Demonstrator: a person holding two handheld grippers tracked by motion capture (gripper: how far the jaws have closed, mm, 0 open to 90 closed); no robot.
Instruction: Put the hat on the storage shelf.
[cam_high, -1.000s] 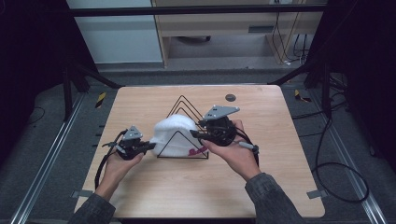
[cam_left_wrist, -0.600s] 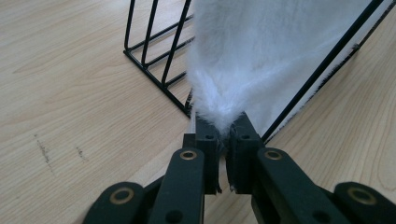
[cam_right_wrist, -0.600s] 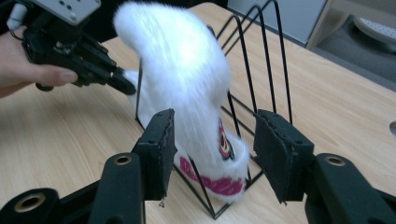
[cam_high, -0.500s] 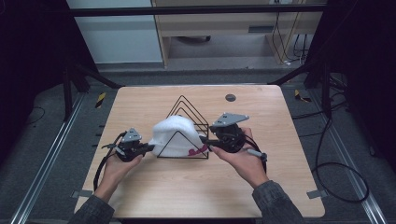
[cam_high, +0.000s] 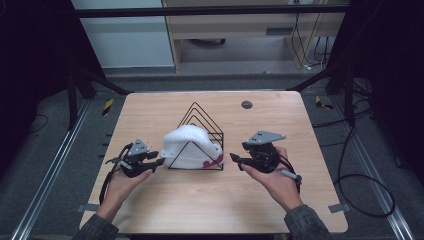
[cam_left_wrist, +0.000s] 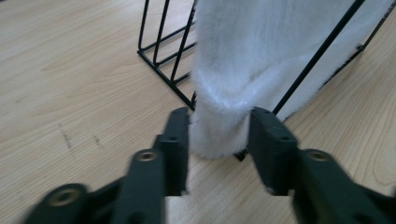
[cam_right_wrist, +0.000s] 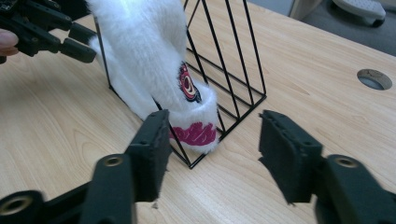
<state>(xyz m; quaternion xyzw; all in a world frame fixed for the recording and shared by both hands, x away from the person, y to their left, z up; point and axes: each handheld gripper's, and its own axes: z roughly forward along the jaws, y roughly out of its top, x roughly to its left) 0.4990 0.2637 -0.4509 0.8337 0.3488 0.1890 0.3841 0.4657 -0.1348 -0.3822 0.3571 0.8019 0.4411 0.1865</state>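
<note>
White fluffy hat (cam_high: 189, 145) draped through black wire rack (cam_high: 200, 131), left gripper (cam_left_wrist: 218, 135) jaws pinching its edge, right gripper (cam_right_wrist: 212, 140) jaws spread apart

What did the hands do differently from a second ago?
The right gripper let go of the fluffy white hat and pulled back to the person's right, jaws now open and clear of it. The left gripper stays clamped on the hat's edge, and the black wire rack has not moved.
</note>
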